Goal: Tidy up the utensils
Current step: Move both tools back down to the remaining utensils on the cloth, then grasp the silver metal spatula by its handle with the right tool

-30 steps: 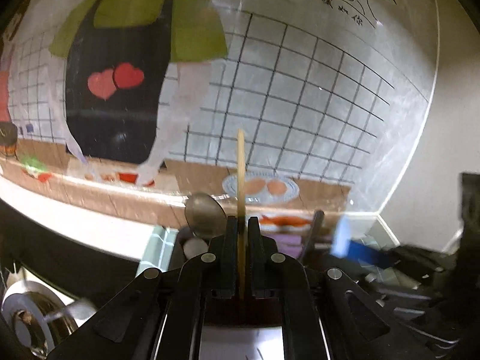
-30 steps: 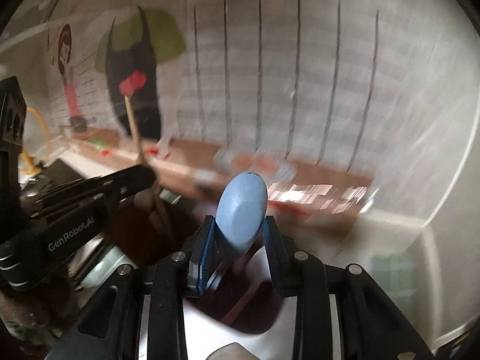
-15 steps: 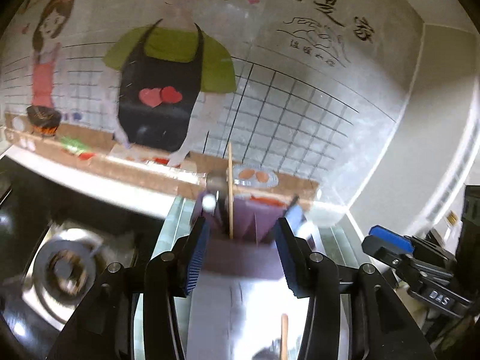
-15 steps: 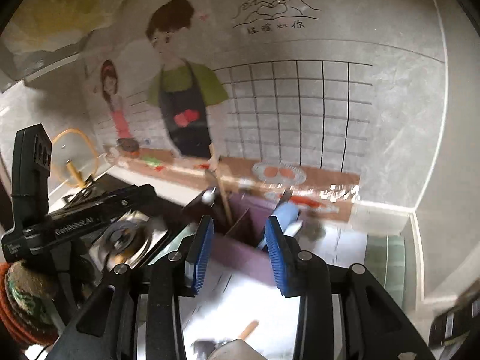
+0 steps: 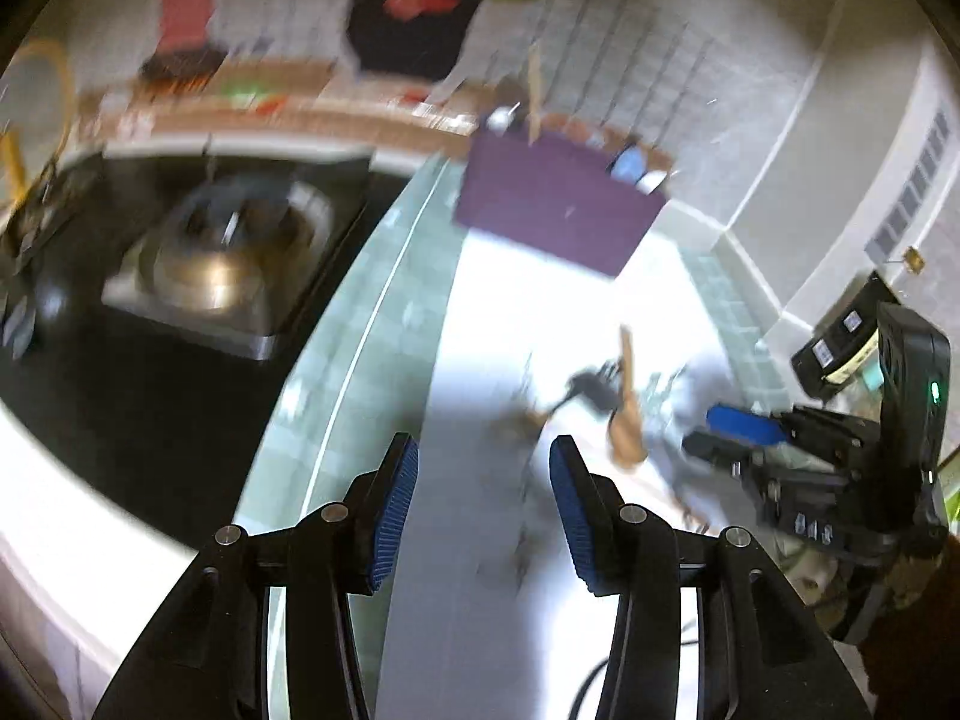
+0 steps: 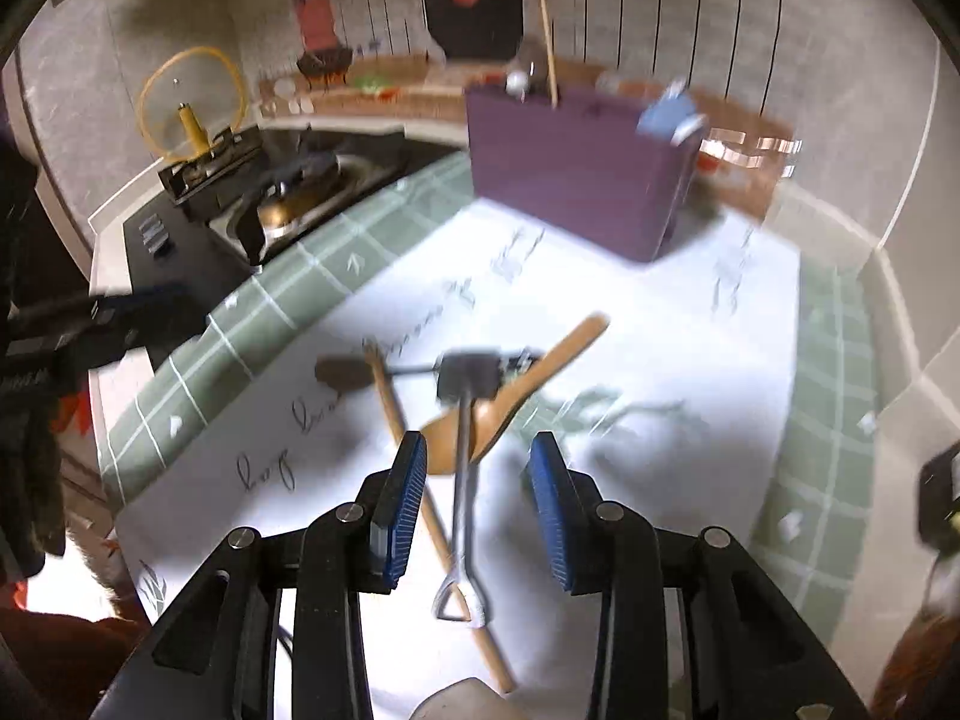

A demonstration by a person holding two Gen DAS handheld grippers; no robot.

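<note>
– What's on the left?

– A stove, then the left gripper, jaws apart, nothing between them.

– And in the middle?

– Loose utensils on the white mat: a wooden spoon, a small metal shovel lying across it, and a chopstick. The right gripper hangs over them, jaws parted and empty.

– Further right?

– The purple holder at the back, with a chopstick and a blue handle standing in it.

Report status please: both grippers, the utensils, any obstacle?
Left gripper open, empty. Right gripper open, above the utensil pile on the mat. Purple holder already has some utensils. No obstacle seen.
</note>
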